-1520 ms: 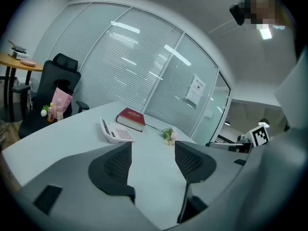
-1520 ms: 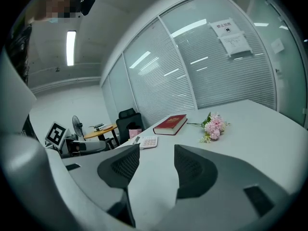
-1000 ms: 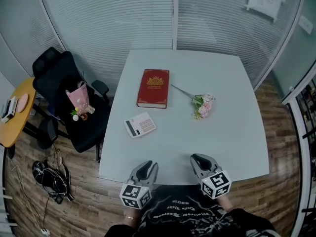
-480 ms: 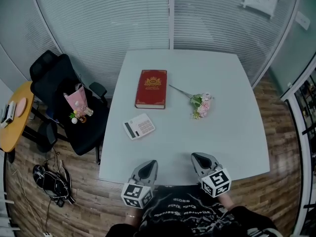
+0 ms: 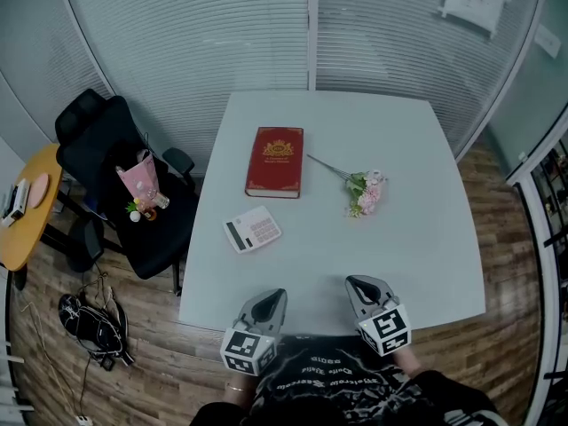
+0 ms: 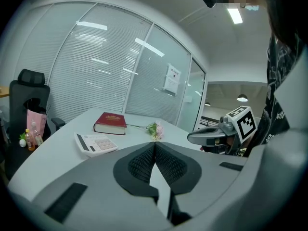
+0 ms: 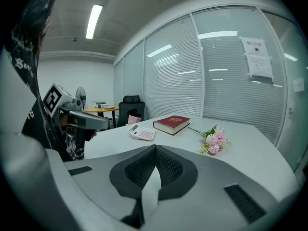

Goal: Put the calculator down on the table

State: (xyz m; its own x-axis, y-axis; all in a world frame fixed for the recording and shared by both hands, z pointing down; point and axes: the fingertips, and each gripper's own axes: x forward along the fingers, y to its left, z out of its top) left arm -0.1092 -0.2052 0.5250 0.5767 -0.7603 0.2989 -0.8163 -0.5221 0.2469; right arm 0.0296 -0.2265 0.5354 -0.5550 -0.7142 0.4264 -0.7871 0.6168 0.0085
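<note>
Two sets of jaws were closed, empty: left gripper (image 5: 267,302), right gripper (image 5: 362,289) | calculator (image 5: 251,229) already lay flat on table (image 5: 417,238), ahead and slightly left of left jaws, long axis roughly crosswise | left gripper was nearer

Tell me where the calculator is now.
In the head view the calculator lies on the table, left of centre, between the book and the left gripper, touching neither.
</note>
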